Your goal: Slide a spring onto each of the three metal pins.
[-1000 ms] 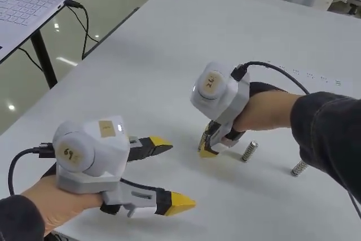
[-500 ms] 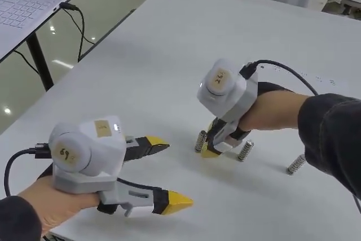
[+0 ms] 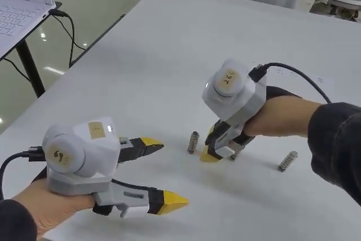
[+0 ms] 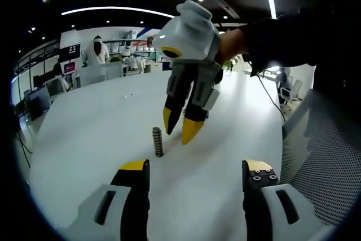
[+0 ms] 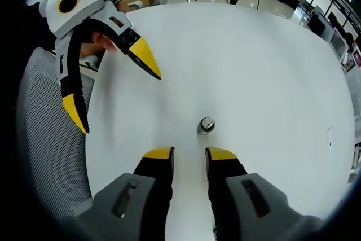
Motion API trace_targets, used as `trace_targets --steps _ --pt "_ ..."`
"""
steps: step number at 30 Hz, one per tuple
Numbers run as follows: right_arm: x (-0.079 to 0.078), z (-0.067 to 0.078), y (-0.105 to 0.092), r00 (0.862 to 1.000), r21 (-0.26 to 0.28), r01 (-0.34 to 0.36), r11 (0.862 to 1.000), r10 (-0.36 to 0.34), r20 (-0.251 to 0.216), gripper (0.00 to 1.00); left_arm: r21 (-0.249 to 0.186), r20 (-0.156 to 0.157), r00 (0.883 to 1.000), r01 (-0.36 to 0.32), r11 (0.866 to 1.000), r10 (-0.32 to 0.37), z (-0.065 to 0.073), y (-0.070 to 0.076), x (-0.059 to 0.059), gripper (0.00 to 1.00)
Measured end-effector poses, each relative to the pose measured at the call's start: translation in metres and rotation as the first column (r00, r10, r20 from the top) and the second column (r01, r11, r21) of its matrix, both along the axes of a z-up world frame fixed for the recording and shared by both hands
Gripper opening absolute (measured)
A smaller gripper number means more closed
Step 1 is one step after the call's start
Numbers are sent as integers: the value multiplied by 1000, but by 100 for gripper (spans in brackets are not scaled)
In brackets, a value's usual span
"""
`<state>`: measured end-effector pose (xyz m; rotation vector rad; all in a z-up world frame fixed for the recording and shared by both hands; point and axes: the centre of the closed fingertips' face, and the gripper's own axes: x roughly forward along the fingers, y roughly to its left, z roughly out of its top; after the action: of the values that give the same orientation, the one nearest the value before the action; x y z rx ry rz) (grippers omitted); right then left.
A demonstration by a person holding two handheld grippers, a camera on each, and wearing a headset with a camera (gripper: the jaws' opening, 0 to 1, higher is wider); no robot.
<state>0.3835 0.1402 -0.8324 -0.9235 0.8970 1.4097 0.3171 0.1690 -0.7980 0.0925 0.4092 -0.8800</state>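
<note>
White tabletop (image 3: 169, 38) runs beneath you in the head view: your left gripper (image 3: 166, 171) hangs low, jaws spread wide and empty. Your right gripper (image 3: 210, 154) tips down just beside an upright spring (image 3: 193, 142), with a second spring (image 3: 287, 161) farther off on its other side. Left gripper view: that upright spring stands close to your right gripper's tips. Right gripper view: its jaws sit slightly parted, gripping nothing, the spring just ahead.

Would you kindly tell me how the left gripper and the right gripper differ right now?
The left gripper is wide open, the right gripper only narrowly. The left gripper lies roughly level; the right gripper points steeply down beside an upright spring. Both have yellow tips and hold nothing.
</note>
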Motion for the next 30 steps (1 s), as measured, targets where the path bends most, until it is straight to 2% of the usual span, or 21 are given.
trace_targets --steps 17,23,30 --pt "-22 13 -16 998 97 65 993 -65 -5 27 5 2 1000 12 1000 -12 2 -6 -1 65" --pt "-34 16 -23 996 131 93 987 -91 -23 28 0 -1 1000 15 1000 -15 2 -10 -2 66" --pt "-39 20 -26 993 173 116 978 -114 -24 30 2 -4 1000 21 1000 -21 1 -12 -4 66"
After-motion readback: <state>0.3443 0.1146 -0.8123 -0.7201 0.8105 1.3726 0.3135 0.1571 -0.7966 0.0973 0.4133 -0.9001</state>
